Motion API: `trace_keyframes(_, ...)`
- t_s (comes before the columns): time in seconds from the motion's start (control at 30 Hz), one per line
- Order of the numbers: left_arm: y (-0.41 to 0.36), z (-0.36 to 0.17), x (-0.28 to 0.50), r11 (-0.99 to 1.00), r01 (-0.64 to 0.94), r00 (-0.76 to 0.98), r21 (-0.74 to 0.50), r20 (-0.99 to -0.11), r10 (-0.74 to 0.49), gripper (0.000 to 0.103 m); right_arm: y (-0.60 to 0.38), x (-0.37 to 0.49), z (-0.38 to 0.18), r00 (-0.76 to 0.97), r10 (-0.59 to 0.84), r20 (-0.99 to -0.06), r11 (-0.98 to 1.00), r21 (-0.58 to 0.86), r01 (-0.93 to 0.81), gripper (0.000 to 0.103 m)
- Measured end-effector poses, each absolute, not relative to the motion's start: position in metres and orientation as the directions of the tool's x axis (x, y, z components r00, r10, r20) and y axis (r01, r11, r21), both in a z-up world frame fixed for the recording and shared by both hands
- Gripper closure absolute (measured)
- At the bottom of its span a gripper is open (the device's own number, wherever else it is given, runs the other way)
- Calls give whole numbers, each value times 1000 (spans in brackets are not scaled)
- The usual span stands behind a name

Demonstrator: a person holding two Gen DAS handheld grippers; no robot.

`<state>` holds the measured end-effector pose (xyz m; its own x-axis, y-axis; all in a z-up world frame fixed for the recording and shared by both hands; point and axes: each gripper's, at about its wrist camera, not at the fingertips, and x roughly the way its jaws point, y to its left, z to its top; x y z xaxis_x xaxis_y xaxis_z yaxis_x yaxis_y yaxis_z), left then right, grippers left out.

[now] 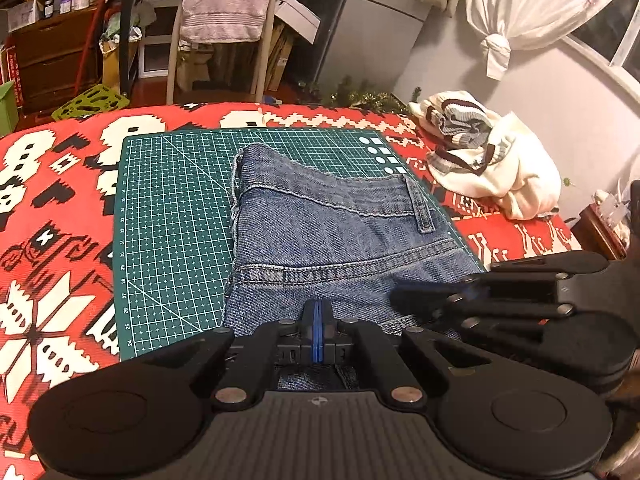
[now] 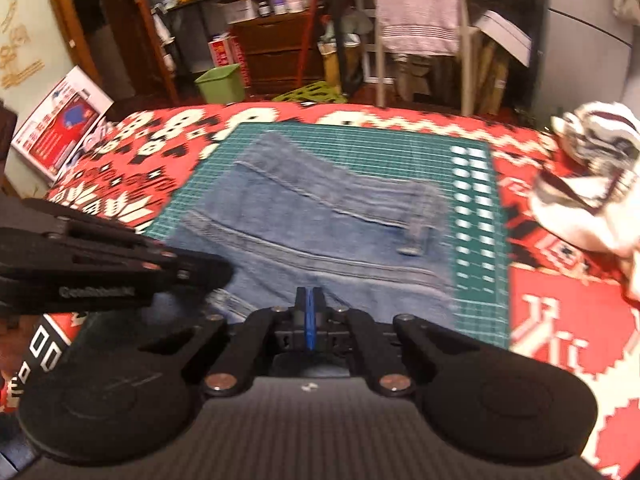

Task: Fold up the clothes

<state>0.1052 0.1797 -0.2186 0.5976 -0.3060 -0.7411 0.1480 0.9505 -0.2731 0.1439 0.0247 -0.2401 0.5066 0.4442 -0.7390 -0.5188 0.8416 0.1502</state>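
- Where the left gripper (image 1: 317, 334) meets the work, its black jaws stand pressed together, the blue pads face to face with no gap, low over the near edge of the jeans (image 1: 336, 240); whether denim is pinched between them cannot be told.
- Right gripper (image 2: 309, 322): same state, jaws closed with blue pads meeting, at the near hem of the same garment; no cloth can be made out between the pads. The right wrist view is blurred.
- Each tool shows in the other's view, side by side and close together, both at the near edge of the fabric.
- Jeans: blue denim, coarse twill weave, folded into a compact roughly rectangular stack. Stitched double seams run across it; a belt loop (image 1: 420, 208) sits near its far right edge.
- Cutting mat (image 1: 168, 208): dark green, flat, rectangular, printed with a pale grid and edge numbers. The jeans lie on it, toward its right side.
- Bedcover (image 1: 52, 208): red cloth with a blocky white and black pattern, under the mat.
- White knit garment (image 1: 500, 172): crumpled heap with dark striped trim, on the bedcover right of the mat, apart from the jeans.
- Green bin (image 2: 221, 82): square plastic, on the floor beyond the bed; contents not visible.
- Pale pink towel (image 1: 228, 0): ribbed, draped over a chair back.
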Motion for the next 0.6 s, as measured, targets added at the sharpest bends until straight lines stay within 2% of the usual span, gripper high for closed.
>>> trace_keyframes(0.17,180,-218,108,949,159,589,-271,-745,-312,102,0,147,-243,531,413,-740,869,146,-472,103)
trace_keyframes(0.23,178,-217,108,952,167,588,-255,-750,-304,102,-7,148,-243,532,423,-733,872,170,-459,103)
trace_keyframes(0.33,172,-216,107,958,187,589,-215,-756,-285,102,-17,142,-239,575,366,-732,895,109,-431,103)
trace_keyframes(0.4,170,-215,107,960,199,588,-198,-759,-278,102,-26,142,-243,571,360,-738,905,128,-405,103)
trace_keyframes(0.47,171,-215,109,959,203,582,-198,-763,-281,102,-34,145,-244,565,382,-731,905,172,-390,103)
trace_keyframes(0.6,174,-213,111,953,211,573,-216,-763,-300,103,-33,146,-239,575,353,-738,913,139,-383,103)
